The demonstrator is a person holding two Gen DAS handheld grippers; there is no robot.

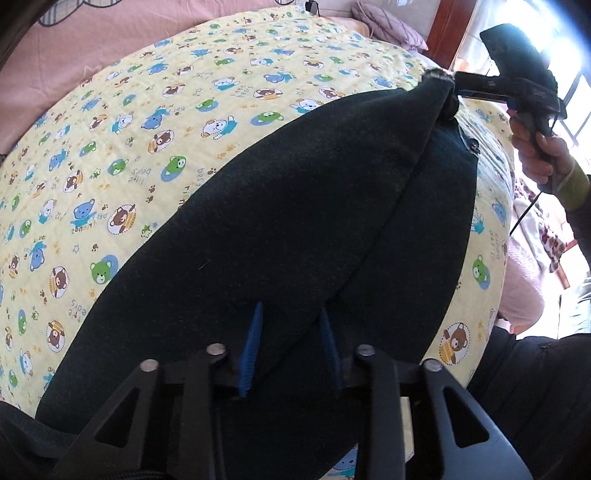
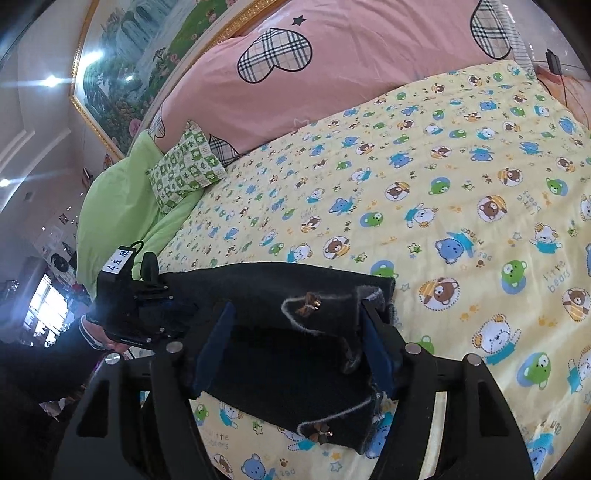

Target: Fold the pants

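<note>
Black pants (image 1: 280,206) lie on a yellow bear-print quilt (image 1: 147,122), one leg lifted over the other. My left gripper (image 1: 291,332) stands over the near end, blue fingers (image 1: 253,343) apart, cloth between them. My right gripper (image 1: 452,86) holds the far hem raised off the quilt. In the right wrist view the right gripper (image 2: 299,332) has wide-spread fingers (image 2: 376,343); the fuzzy-trimmed hem (image 2: 314,310) with small bows drapes between them, caught at the right finger. The left gripper (image 2: 147,306) shows at the left, on the pants (image 2: 258,369).
Pink pillows with plaid hearts (image 2: 295,74) lie at the head of the bed. A green pillow (image 2: 122,206) and a green patterned cushion (image 2: 184,166) sit at the quilt's (image 2: 443,184) corner. A mauve pillow (image 1: 388,22) lies at the far edge. A framed landscape (image 2: 122,74) hangs behind.
</note>
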